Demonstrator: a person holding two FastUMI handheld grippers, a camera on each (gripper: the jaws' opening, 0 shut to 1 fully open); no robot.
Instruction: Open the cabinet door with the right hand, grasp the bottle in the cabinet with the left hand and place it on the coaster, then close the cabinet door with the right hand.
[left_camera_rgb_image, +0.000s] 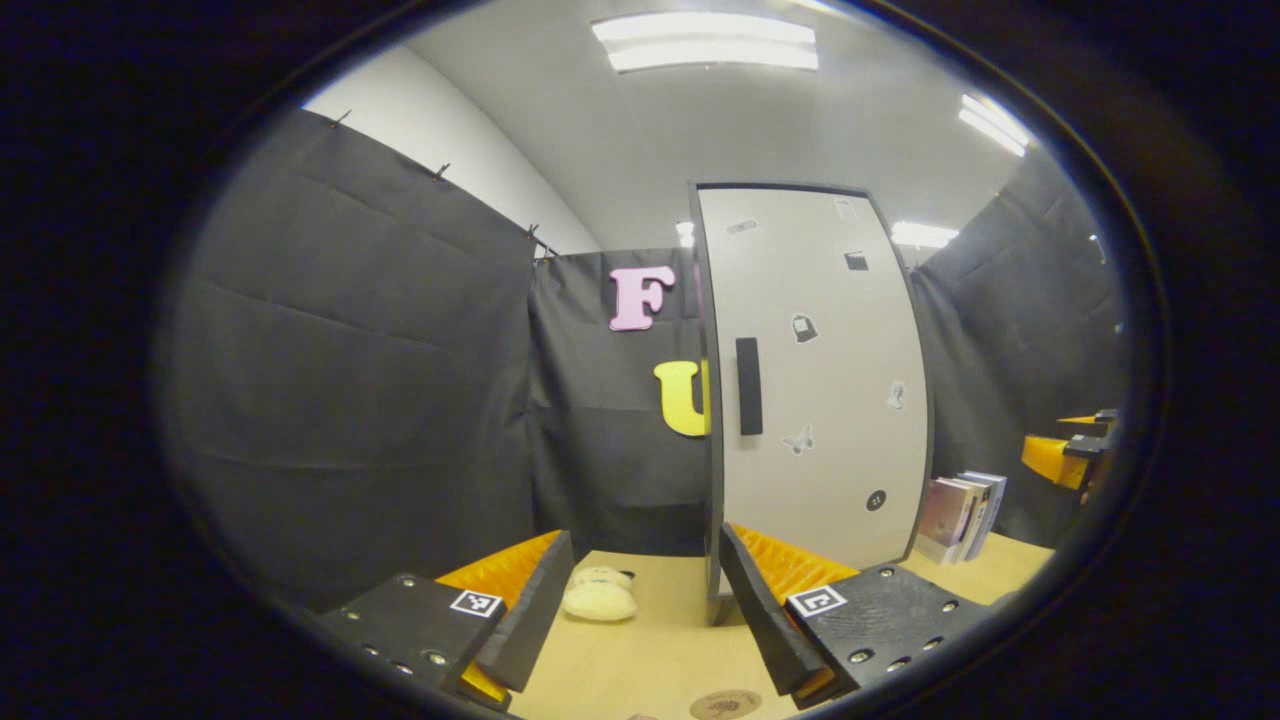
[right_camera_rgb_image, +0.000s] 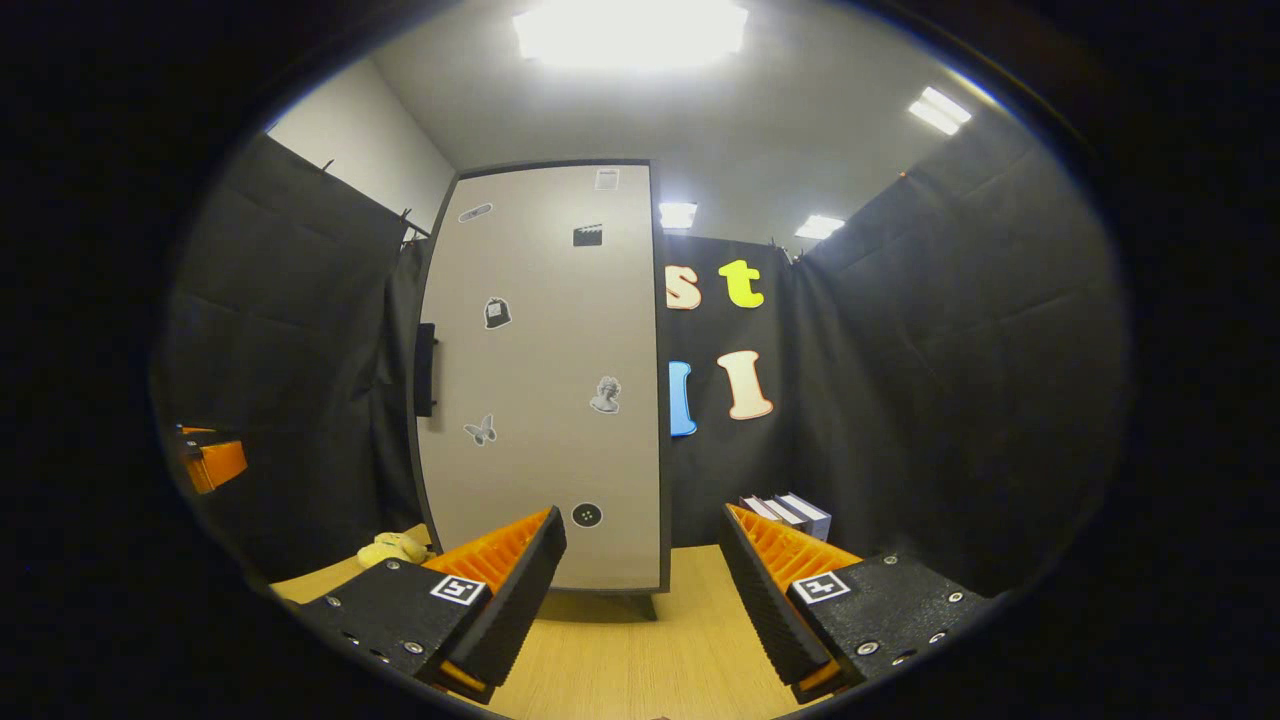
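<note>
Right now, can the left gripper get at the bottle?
Probably not: the cabinet door looks shut, so the bottle would be behind it. The left gripper is open, facing the door.

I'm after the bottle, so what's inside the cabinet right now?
Cannot tell: the cabinet door is closed, so whatever is inside is covered. Visible from outside are only its handle and stickers on the door, with books standing beside the cabinet on the table.

both views low, facing shared cabinet (left_camera_rgb_image: 815, 380)
</note>
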